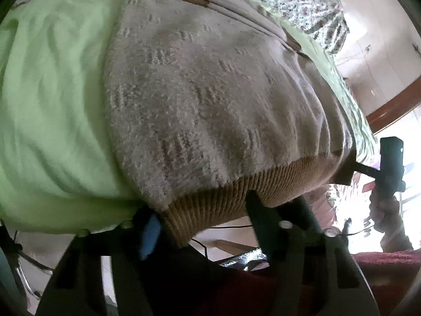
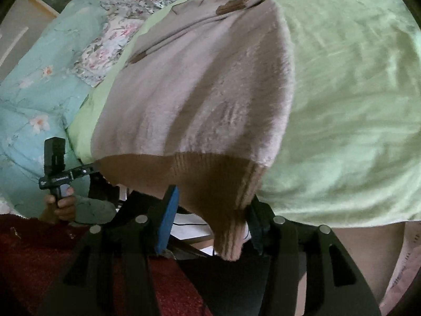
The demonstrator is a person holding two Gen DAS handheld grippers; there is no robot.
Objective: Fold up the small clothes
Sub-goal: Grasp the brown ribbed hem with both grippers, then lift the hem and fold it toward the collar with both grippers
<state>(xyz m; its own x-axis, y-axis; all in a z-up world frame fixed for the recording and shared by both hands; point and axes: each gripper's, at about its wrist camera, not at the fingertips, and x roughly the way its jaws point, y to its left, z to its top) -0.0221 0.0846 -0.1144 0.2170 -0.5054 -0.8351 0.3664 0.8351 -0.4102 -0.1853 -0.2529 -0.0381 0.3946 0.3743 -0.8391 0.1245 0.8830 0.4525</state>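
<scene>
I have the sweater (image 1: 210, 100) spread on the green sheet (image 1: 52, 105) — left gripper (image 1: 202, 216) and right gripper (image 2: 213, 210) both gape around its ribbed hem (image 1: 236, 192), unclenched. Next I'd pinch, then lift evenly.

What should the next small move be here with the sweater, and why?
Probably close both sets of jaws on the brown ribbed hem and lift it toward the collar end. The left gripper and right gripper each straddle a corner of that hem, apparently not yet pinching, while the beige sweater lies spread flat on the green sheet, still unfolded lengthwise.
</scene>
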